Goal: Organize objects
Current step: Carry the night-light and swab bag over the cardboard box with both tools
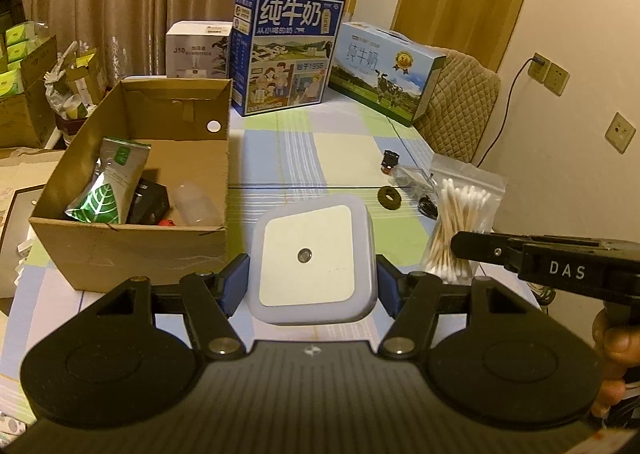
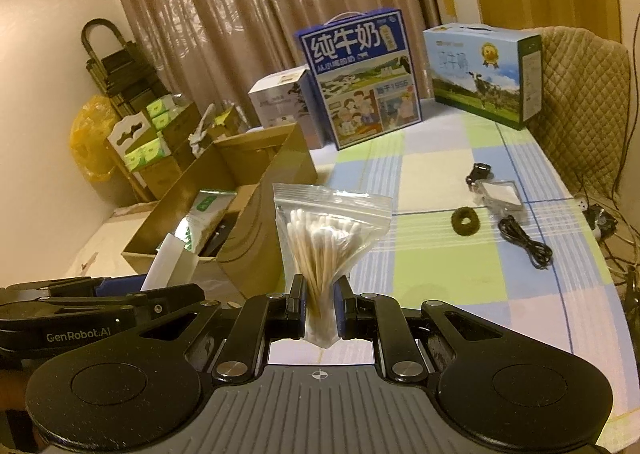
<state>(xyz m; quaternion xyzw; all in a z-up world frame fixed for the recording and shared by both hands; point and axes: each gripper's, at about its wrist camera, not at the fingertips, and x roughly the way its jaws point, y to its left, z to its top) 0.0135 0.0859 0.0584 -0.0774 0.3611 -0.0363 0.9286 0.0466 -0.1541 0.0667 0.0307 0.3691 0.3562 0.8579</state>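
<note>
My left gripper (image 1: 312,286) is shut on a white square night light (image 1: 314,262) and holds it above the checked tablecloth, just right of an open cardboard box (image 1: 132,246). The box holds a green leaf pouch (image 1: 110,182), a black item and a clear bottle. My right gripper (image 2: 320,310) is shut on the lower end of a zip bag of cotton swabs (image 2: 326,238), held upright; the bag also shows in the left wrist view (image 1: 460,222). The left gripper shows at the lower left of the right wrist view, with the night light (image 2: 170,264) edge-on.
On the cloth lie a dark ring (image 2: 466,220), a black cable (image 2: 524,240), a small clear packet (image 2: 500,192) and a small black part (image 2: 480,170). Two milk cartons (image 1: 288,54) (image 1: 384,70) and a white box (image 1: 198,50) stand at the back. A padded chair (image 1: 460,106) is on the right.
</note>
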